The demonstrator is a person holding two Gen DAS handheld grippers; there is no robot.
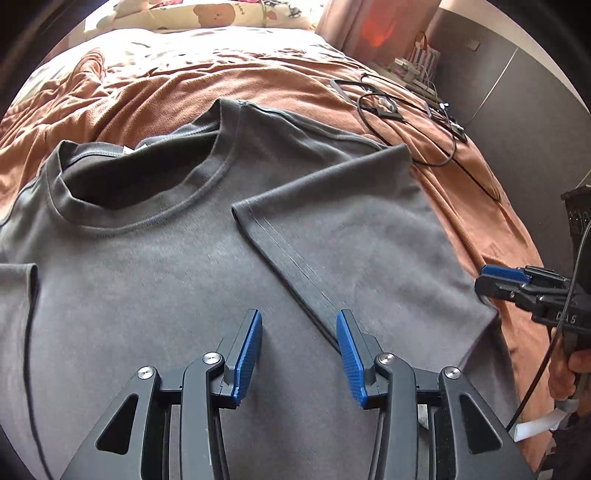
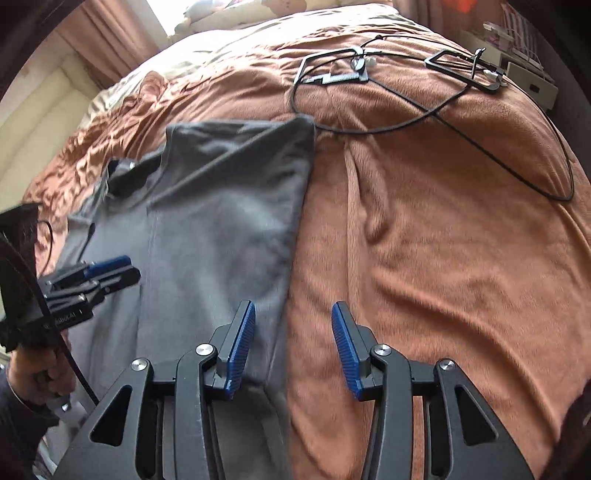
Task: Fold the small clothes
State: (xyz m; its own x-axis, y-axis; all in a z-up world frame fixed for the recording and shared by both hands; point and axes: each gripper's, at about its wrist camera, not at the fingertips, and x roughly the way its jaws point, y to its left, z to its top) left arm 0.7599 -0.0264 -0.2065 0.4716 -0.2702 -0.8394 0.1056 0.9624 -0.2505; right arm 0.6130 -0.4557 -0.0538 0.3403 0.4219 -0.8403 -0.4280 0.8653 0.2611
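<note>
Brown blanket; grey T-shirt sleeve folded; left gripper, right gripper spread, empty

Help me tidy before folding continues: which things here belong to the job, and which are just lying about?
Job: grey T-shirt, left tool, right tool.
Lying about: black cables, black frames, patterned pillow, orange blanket.

- A bedroom in a home: the work surface is a bed covered with a rumpled orange-brown fleece blanket.
- A pillow printed with cartoon bears lies at the head.
- Brown curtains hang beside a bright window.
- A small white drawer unit stands just beside the bed.
</note>
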